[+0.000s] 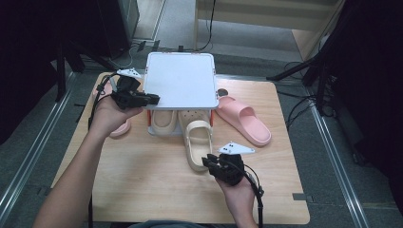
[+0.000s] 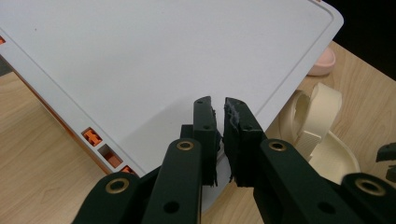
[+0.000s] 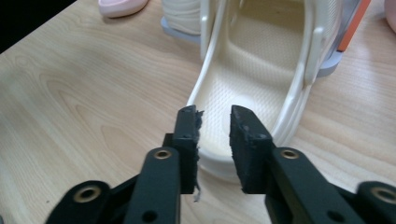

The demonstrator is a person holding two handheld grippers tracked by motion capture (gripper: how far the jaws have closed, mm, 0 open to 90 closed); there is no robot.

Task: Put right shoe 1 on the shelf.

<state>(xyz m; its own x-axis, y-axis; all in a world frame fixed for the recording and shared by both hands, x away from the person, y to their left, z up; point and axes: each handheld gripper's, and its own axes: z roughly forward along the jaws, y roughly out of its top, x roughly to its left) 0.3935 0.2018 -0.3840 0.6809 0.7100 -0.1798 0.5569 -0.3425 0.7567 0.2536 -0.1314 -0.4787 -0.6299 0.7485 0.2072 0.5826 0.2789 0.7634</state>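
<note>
A cream clog (image 1: 198,137) lies on the wooden table (image 1: 142,190), its toe under a white shelf rack (image 1: 180,80) and its heel toward me. My right gripper (image 1: 209,161) hovers at that heel. In the right gripper view its jaws (image 3: 212,112) stand a little apart over the heel end of the clog (image 3: 261,60), and the pads do not press on it. My left gripper (image 1: 154,99) rests at the left front edge of the rack's top. In the left gripper view its jaws (image 2: 217,102) are nearly together over the white top (image 2: 163,46), with nothing between them.
A second cream shoe (image 1: 163,121) sits under the rack beside the clog. One pink slide (image 1: 247,121) lies right of the rack. Another pink slide (image 1: 119,129) lies left of it, partly under my left hand. Orange connectors (image 2: 92,136) line the rack's edge.
</note>
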